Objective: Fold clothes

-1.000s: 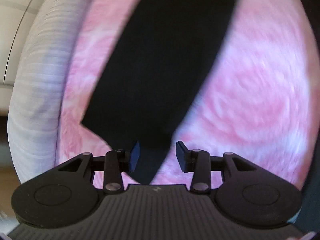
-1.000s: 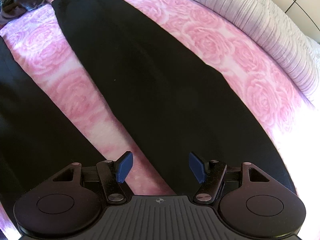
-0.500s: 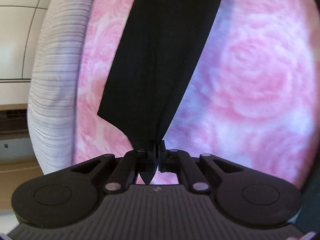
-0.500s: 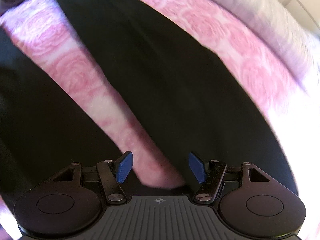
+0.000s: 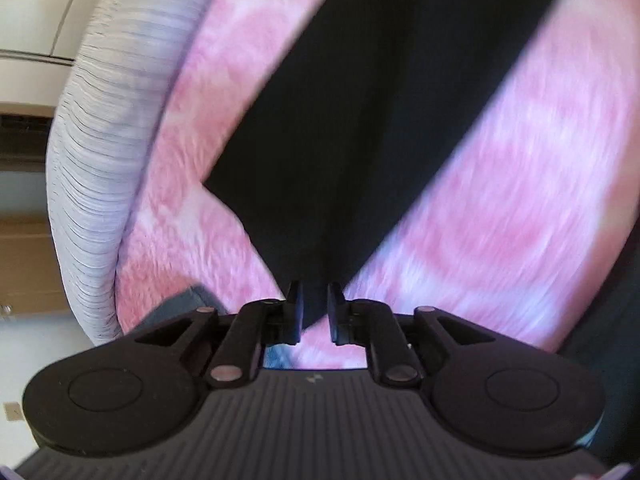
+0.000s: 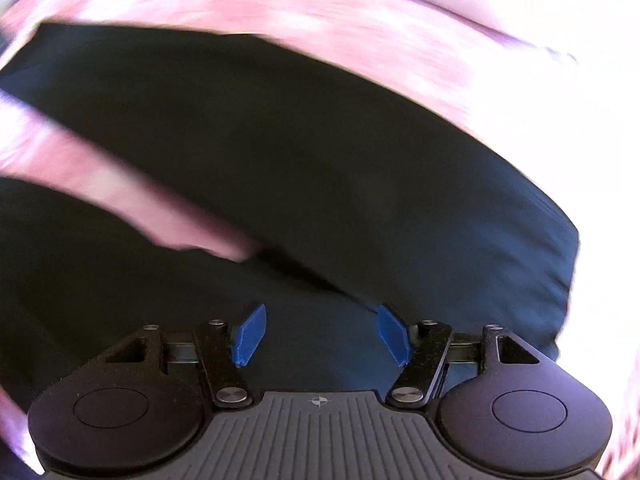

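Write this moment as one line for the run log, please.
left gripper: partly open around hem of black trousers | right gripper: open above trousers | surface: pink rose blanket | views blurred

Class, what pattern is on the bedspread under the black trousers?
Pink roses on the bedspread, clearest in the left wrist view.

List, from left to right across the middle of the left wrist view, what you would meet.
Room wall → ribbed white mattress edge → pink rose-print blanket → black garment → pink blanket again.
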A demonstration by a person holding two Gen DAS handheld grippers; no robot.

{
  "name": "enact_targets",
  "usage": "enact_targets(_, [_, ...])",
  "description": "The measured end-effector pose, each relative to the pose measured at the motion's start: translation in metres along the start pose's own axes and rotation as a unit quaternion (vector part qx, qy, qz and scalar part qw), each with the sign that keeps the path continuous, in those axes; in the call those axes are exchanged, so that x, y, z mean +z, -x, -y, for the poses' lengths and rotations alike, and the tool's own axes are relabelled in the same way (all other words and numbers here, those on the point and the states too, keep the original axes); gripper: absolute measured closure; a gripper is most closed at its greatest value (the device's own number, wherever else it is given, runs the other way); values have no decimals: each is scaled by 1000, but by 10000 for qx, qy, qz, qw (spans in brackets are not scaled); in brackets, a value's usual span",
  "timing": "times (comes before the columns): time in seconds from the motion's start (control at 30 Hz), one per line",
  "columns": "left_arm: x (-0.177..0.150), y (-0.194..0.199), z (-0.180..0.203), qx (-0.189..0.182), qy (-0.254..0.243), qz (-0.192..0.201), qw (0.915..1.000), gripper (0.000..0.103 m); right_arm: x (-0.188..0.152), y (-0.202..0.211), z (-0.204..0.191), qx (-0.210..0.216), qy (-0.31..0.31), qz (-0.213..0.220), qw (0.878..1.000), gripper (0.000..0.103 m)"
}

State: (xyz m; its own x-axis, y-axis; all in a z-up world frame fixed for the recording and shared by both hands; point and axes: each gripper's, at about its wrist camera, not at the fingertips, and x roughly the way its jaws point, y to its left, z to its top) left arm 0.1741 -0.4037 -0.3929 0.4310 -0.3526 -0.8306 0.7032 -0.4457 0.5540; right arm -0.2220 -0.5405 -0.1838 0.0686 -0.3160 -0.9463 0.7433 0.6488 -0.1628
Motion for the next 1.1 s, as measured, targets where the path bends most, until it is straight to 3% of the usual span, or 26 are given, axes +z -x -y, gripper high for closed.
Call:
enact_targets(0.23, [89,43,2,-272,524,429,9973,77,-12,-15,158,-273,-1035,304,9938,37])
enact_targets(0.33, [168,52,30,-539,271,821,9948,72,-4,-36,219,-179,-1211,464,9914,37])
enact_targets(0.47, [274,57,75,-804,-340,1296,9877,71,7,-70,285,287,-1375,683,9877,37])
enact_targets(0.63, [364,40,113,-721,-1123,1680,9767,71,29,-114,333,1005,-1009,872,9860,37])
enact_targets(0.77, [395,16,124,-791,-1344,1588,9749,71,41,-143,339,1724,-225,893,9807,38])
enact_targets(0.83, [402,3,128,-779,-1357,1412,9775,71,44,-154,341,2030,-58,767,9761,58])
enact_targets(0.87, [402,-3,127,-702,-1366,1315,9793,71,46,-157,344,2164,-107,686,9738,60])
enact_targets(0.9, [402,-7,124,-655,-1294,1266,9813,71,49,-157,345,2243,-143,664,9721,81])
enact_targets(0.93, [403,-9,120,-627,-1175,1244,9833,71,51,-155,346,2294,-172,671,9709,93])
enact_targets(1.1, [408,-19,109,-473,-806,1115,9894,71,67,-161,347,2175,-269,665,9734,94])
